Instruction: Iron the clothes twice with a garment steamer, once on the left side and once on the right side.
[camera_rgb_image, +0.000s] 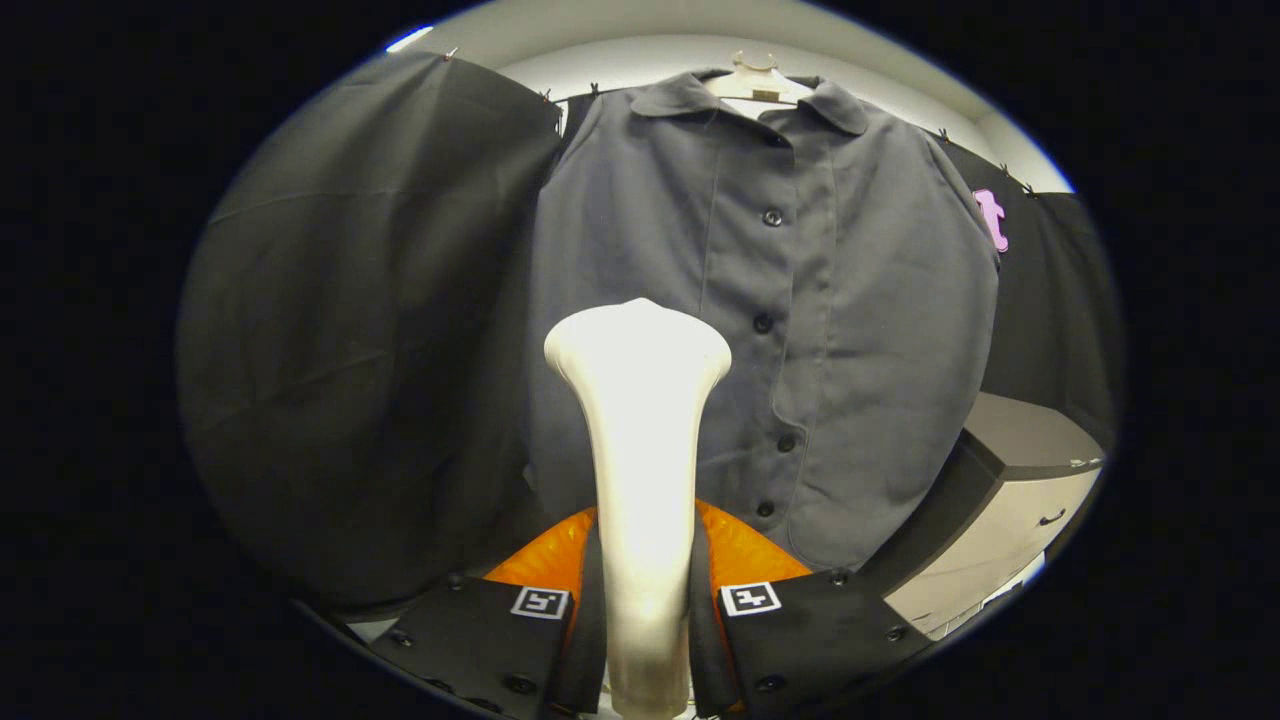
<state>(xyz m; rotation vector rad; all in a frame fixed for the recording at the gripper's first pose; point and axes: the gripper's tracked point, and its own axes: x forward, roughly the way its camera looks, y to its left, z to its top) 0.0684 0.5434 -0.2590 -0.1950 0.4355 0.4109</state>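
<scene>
Steamer (640, 450) clamped upright between both fingers of the gripper (645, 600), head raised toward the shirt (860, 330), probably lined up for a pass. Jaws closed tight on its handle. Shirt on a hanger (757, 85), buttoned, against the wall cloth. Cabinet (1010, 490) beside its lower hem.

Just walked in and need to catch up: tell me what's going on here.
A person is working a handheld gripper, its jaws shut on the handle of a white garment steamer. The steamer head points at a dark grey button-up shirt hanging on a hanger against the black booth cloth. The head sits over the shirt's lower part, beside the button placket. A grey cabinet stands beyond the shirt's other side.
</scene>
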